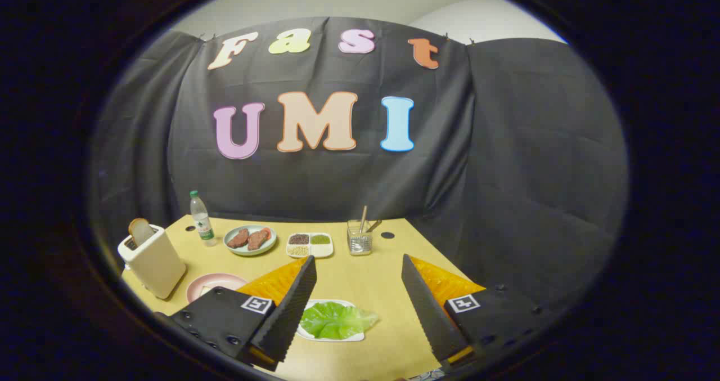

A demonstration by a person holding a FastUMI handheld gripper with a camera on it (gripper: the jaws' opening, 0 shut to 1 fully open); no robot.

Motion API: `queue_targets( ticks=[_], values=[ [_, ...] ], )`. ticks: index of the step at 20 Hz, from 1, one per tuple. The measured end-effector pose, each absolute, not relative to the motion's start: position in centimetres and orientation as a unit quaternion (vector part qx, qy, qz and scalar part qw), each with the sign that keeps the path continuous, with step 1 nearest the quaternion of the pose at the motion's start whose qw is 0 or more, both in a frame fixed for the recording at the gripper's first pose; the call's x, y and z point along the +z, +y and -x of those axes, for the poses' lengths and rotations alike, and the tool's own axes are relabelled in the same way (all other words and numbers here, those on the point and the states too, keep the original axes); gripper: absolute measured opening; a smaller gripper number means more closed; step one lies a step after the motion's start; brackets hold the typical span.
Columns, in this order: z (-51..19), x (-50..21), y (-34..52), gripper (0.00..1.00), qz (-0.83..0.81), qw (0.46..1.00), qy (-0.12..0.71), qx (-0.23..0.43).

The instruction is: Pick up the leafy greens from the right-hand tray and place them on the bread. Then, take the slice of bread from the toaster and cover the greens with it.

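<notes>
My gripper [359, 268] hangs open above the yellow table, nothing between its fingers. Leafy greens [336, 320] lie on a white tray [360, 336] below, close to the left finger [289, 308]. A pink plate [209, 282] with a pale bread slice on it peeks out behind the left finger. Further left stands a white toaster [153, 261] with a slice of bread [140, 231] sticking out of its slot.
At the back of the table stand a water bottle [201, 218], a plate with meat pieces [250, 239], a divided dish of grains [310, 245] and a glass with utensils [359, 238]. Black cloth closes off the back and right.
</notes>
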State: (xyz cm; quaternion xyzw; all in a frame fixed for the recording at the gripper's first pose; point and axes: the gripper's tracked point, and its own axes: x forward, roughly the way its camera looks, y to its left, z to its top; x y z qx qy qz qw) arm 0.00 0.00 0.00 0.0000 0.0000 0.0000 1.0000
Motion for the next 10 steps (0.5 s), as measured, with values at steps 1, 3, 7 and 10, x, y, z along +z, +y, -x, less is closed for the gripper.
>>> queue_targets(
  ticks=[1, 3, 7, 10],
  values=[
    [-0.3, -0.4, -0.3, 0.96, 0.003, 1.000, 0.005, 0.000],
    [-0.6, -1.1, -0.5, 0.96, 0.007, 1.000, 0.017, 0.002],
    [-1.2, -2.5, -0.6, 0.96, 0.012, 0.999, 0.039, 0.017],
    [-1.5, -3.2, -0.7, 0.96, 0.005, 0.998, 0.051, 0.028]
  ],
)
